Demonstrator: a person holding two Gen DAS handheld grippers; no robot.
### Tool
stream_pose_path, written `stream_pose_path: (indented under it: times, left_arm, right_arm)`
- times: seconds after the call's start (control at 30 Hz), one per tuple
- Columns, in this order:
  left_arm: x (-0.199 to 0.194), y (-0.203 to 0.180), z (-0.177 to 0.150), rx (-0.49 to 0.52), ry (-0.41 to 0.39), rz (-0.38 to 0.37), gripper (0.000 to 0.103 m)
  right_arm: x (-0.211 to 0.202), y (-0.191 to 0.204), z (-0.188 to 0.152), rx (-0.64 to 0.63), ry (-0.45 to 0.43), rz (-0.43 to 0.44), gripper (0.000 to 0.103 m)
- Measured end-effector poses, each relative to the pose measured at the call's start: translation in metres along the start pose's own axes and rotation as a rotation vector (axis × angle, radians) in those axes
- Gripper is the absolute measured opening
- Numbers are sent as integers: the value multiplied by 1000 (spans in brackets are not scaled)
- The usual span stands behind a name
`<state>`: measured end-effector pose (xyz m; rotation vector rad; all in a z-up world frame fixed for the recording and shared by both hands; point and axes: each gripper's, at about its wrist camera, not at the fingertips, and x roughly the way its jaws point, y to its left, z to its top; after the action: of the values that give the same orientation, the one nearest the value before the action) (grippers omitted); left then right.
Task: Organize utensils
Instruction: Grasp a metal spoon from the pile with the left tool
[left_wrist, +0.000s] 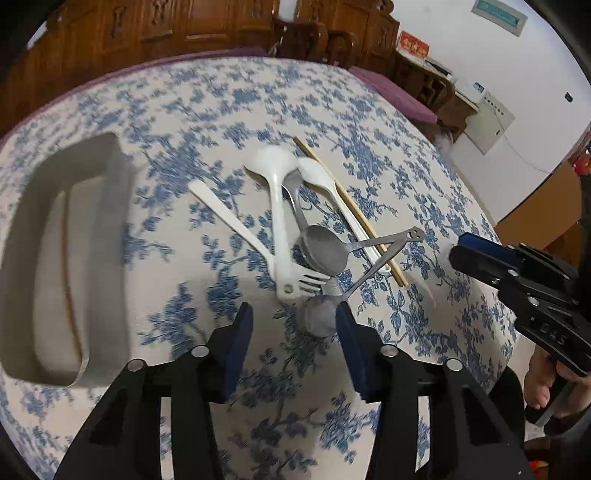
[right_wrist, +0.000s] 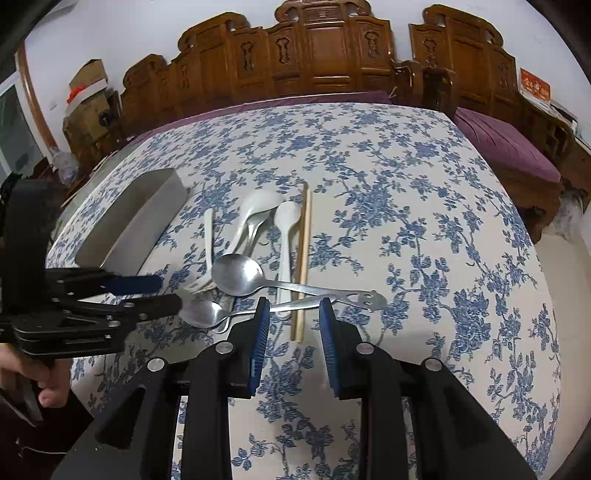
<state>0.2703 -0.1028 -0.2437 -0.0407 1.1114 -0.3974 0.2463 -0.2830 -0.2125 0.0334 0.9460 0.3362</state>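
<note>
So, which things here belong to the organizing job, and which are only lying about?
Job: metal spoons, white spoons, white fork, chopsticks, grey tray.
Not job: cardboard boxes, carved wooden bench, purple cushion.

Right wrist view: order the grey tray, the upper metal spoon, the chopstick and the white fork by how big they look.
1. Grey tray, clearly largest.
2. Upper metal spoon and chopstick: similar in length, so unranked; the spoon is broader at its bowl.
3. White fork, though its tines are partly hidden under the spoon.
</note>
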Motion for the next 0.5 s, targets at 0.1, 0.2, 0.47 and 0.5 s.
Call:
stream_pose_path:
  times: [0.1,0.2,0.47,0.5]
  left_arm:
    - [14,1,4,-21,42,-25,33]
    - [21,-1,4,-31,66,-47,28]
    - [15,-6,-6,-31,66,-75,4]
    - [11,-7,-7,-29,60,-77,3]
  right_arm:
    - [0,-8,1,24,1,5,30]
    - [0,-11,2,31,-1,5,30]
    - [-1,-12,3,29,1,1,30]
    - [0,-12,2,30,2,0,30]
